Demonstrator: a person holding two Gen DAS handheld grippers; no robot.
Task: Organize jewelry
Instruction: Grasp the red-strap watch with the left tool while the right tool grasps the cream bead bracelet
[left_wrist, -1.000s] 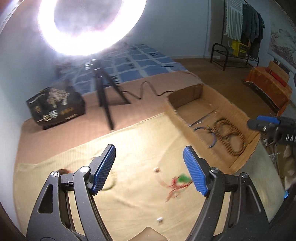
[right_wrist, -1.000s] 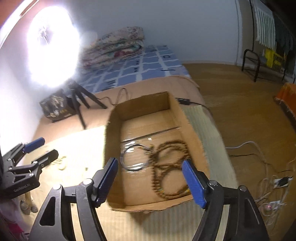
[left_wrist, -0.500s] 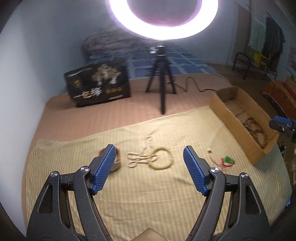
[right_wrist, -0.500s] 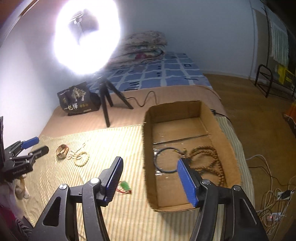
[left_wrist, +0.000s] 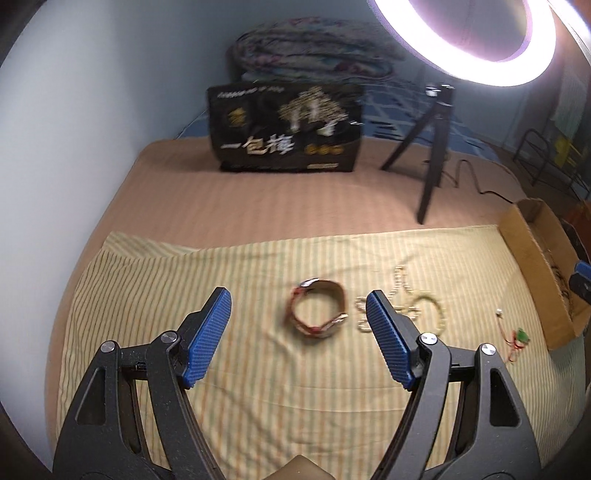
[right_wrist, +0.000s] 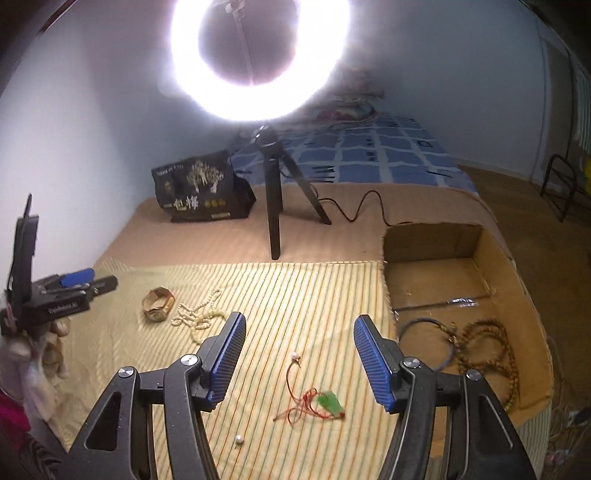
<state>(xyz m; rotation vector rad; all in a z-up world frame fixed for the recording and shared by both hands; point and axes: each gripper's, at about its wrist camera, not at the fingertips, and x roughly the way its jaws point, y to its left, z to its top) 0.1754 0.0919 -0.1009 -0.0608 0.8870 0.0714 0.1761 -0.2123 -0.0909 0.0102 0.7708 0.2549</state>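
A tan bangle (left_wrist: 317, 309) lies on the striped cloth (left_wrist: 258, 387), just ahead of my open, empty left gripper (left_wrist: 299, 321). A cream bead necklace (left_wrist: 410, 302) lies to its right. A red cord with a green pendant (right_wrist: 317, 402) lies between the open jaws of my empty right gripper (right_wrist: 299, 350). The bangle (right_wrist: 158, 304) and bead necklace (right_wrist: 199, 319) also show in the right wrist view, beside the left gripper (right_wrist: 70, 284). A cardboard box (right_wrist: 424, 243) holds a blue ring (right_wrist: 428, 341) and brown beads (right_wrist: 487, 354).
A ring light on a black tripod (right_wrist: 273, 199) stands behind the cloth, its cable trailing right. A black printed bag (left_wrist: 288, 129) stands at the back by the wall. Small white beads (right_wrist: 239, 438) lie loose on the cloth. Folded bedding sits behind.
Both grippers have swung left. The left now faces the bangle instead of the box area. The right has moved off the box and over the red cord pendant.
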